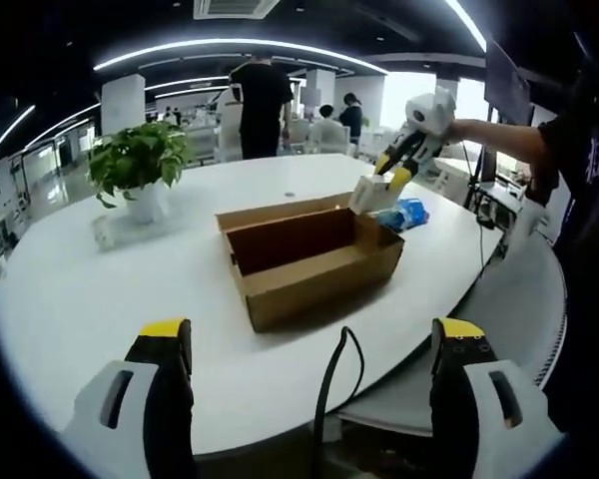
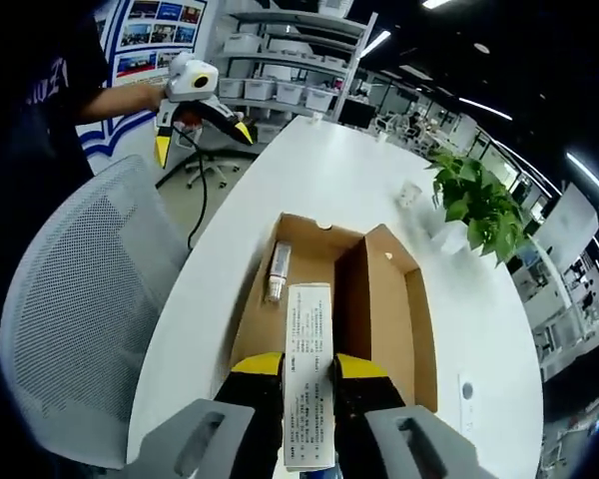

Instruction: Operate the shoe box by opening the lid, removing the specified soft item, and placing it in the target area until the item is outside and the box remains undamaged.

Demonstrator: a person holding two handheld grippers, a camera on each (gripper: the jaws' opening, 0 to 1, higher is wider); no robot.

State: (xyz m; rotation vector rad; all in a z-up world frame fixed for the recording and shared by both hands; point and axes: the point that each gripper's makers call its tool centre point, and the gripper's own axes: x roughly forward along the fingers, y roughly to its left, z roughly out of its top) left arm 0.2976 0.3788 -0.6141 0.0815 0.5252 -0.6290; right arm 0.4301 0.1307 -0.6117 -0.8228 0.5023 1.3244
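In the right gripper view, we see our right tool (image 2: 308, 374) with its yellow-tipped jaws clamped on a flat white packet printed with small text (image 2: 308, 379), which stands up between the jaws above the near end of the open brown cardboard shoe box (image 2: 379, 319). The packet is lifted clear of the box, whose lid is folded open and lies flat on the round white table (image 2: 329, 180). Inside the box, near its far left corner, a small white tube-shaped item (image 2: 277, 273) lies on the floor of the carton. The left tool (image 2: 200, 125) is held well away, off the far left side of the table, beside a grey mesh office chair (image 2: 80, 299).

In the left gripper view, the left tool (image 1: 314, 344) has its jaws wide apart with nothing between them, and the box (image 1: 309, 264) sits on the table (image 1: 100, 299) well beyond it. The right tool (image 1: 391, 180) hangs over the far right end of the box, gripping the white packet (image 1: 372, 196). Just beyond it a blue and white wrapped item (image 1: 409, 214) lies on the table. A green potted plant in a white pot (image 1: 138, 165) stands far left.
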